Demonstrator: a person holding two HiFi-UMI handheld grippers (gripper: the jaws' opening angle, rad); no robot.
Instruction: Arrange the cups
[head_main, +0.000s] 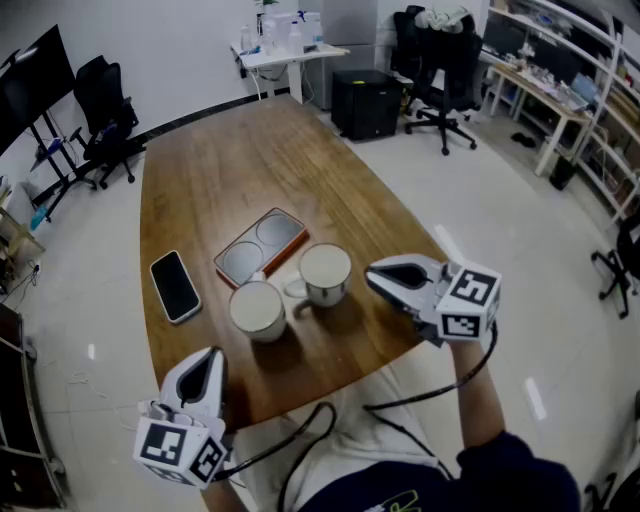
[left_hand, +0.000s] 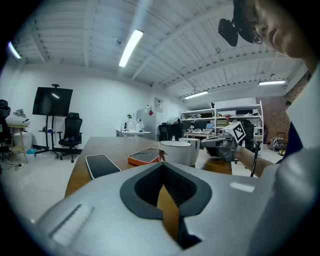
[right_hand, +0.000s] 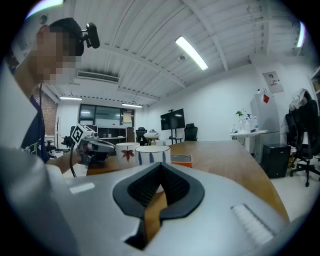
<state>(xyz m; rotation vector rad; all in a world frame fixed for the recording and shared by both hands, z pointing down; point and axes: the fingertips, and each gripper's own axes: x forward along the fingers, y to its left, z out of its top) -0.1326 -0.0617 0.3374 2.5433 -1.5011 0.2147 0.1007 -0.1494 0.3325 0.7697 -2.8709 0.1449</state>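
Note:
Two white cups stand side by side near the front edge of the wooden table (head_main: 230, 160). The left cup (head_main: 257, 310) bears a red leaf (left_hand: 176, 152) (right_hand: 126, 151). The right cup (head_main: 325, 273) has blue stripes (right_hand: 152, 154) and a handle. Just behind them lies an orange tray (head_main: 260, 246) with two round recesses, both bare. My left gripper (head_main: 207, 366) (left_hand: 162, 167) hovers at the table's front edge, short of the leaf cup, shut and holding nothing. My right gripper (head_main: 378, 276) (right_hand: 161, 167) is level with the striped cup, to its right, also shut and holding nothing.
A black phone (head_main: 175, 285) (left_hand: 101, 165) lies flat to the left of the cups. The far half of the table carries nothing. Office chairs (head_main: 440, 60), a black cabinet (head_main: 365, 100) and desks stand on the floor around it.

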